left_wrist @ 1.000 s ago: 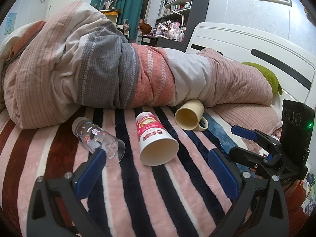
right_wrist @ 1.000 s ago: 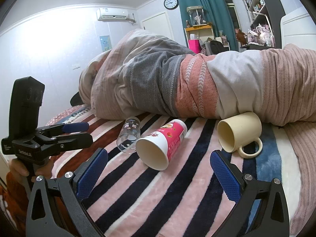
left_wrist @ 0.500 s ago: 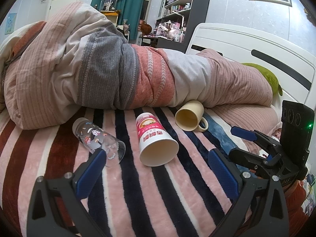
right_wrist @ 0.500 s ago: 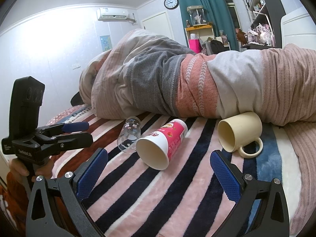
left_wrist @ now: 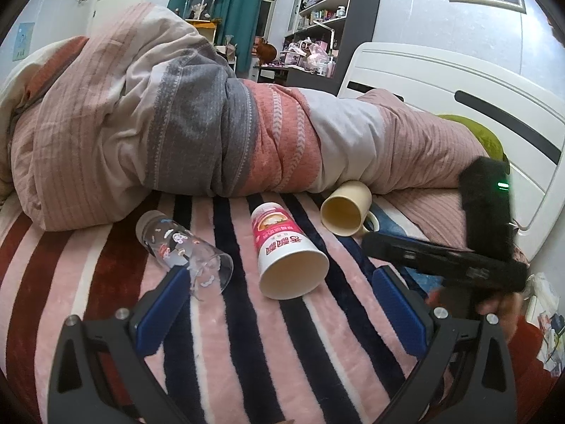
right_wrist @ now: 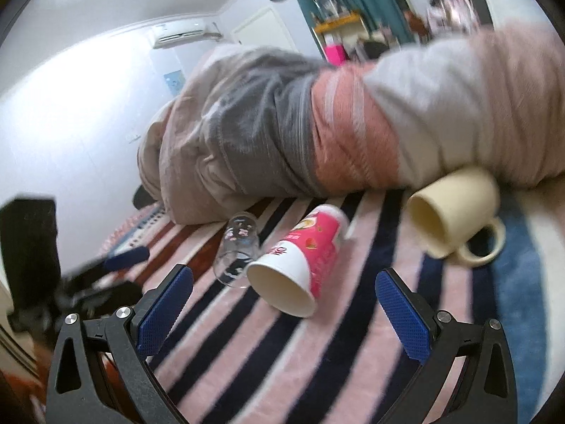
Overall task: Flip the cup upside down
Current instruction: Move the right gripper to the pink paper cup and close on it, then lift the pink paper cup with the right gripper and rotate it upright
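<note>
Striped blanket (left_wrist: 268, 346); both jaws wide, empty.

My left gripper (left_wrist: 280, 304): black plastic frame, blue textured finger pads (left_wrist: 160, 312), silver screws. My right gripper (right_wrist: 284, 309) is built the same. Its black camera block (left_wrist: 485, 205) shows a green light.

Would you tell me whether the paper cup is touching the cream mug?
Apart. The left wrist view shows striped blanket between the paper cup and the cream mug.

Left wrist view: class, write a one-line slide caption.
Open left gripper faces glass tumbler, paper cup and cream mug lying sideways on striped blanket.
</note>
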A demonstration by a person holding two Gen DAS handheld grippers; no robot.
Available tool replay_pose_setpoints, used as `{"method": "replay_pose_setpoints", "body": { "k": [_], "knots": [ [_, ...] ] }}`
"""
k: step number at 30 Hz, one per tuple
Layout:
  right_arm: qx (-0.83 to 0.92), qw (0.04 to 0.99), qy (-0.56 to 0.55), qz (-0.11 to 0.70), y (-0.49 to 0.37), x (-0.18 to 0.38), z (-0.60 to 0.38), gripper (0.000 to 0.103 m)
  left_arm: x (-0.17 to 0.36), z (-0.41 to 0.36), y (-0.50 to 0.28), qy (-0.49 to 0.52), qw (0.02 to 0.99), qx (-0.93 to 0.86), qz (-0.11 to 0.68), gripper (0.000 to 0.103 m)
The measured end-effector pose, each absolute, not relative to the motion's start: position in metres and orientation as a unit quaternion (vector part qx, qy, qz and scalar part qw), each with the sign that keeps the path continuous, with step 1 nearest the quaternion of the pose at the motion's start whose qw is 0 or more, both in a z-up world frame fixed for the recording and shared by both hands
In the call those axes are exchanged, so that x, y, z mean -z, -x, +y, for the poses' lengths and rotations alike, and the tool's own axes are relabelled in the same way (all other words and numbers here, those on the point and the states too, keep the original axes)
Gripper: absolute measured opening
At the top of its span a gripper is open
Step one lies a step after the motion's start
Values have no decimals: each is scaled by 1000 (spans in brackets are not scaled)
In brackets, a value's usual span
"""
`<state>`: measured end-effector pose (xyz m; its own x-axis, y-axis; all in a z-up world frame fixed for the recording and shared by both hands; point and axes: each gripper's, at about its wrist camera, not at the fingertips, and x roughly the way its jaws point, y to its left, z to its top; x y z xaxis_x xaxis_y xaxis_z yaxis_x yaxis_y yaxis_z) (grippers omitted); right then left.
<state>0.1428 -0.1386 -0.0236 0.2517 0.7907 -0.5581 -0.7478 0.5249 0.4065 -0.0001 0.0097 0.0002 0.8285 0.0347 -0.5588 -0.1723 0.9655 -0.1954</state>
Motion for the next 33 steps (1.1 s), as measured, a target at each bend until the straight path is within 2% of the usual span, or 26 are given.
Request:
{"method": "replay_pose_setpoints", "body": {
  "k": [7,12,14,15,16,20,25,28,33],
  "knots": [
    [-465,728,-102,493,-192,73,-99,103,1,14,2,125,950,-50,282,102],
    [-457,675,-155,558,-207,107,-88,90,3,17,1,126,949,-50,284,102],
    [-461,657,-181,568,-207,113,-90,79,2,17,1,128,949,-50,284,102],
    [-457,656,-186,571,-207,112,-92,78,3,17,0,129,949,-49,284,102],
    [-454,657,-188,572,-207,112,-93,72,3,18,1,129,949,-48,284,102],
    [-464,634,-208,583,-197,104,-102,72,5,23,0,138,948,-45,285,102],
    [-484,605,-183,605,-168,98,-115,72,12,36,-4,175,940,-36,290,102],
    [-484,580,-144,640,-156,108,-111,75,15,41,-6,196,935,-29,295,102],
    [-480,585,-139,639,-162,110,-105,81,20,51,-20,224,921,2,319,102]
  ]
}}
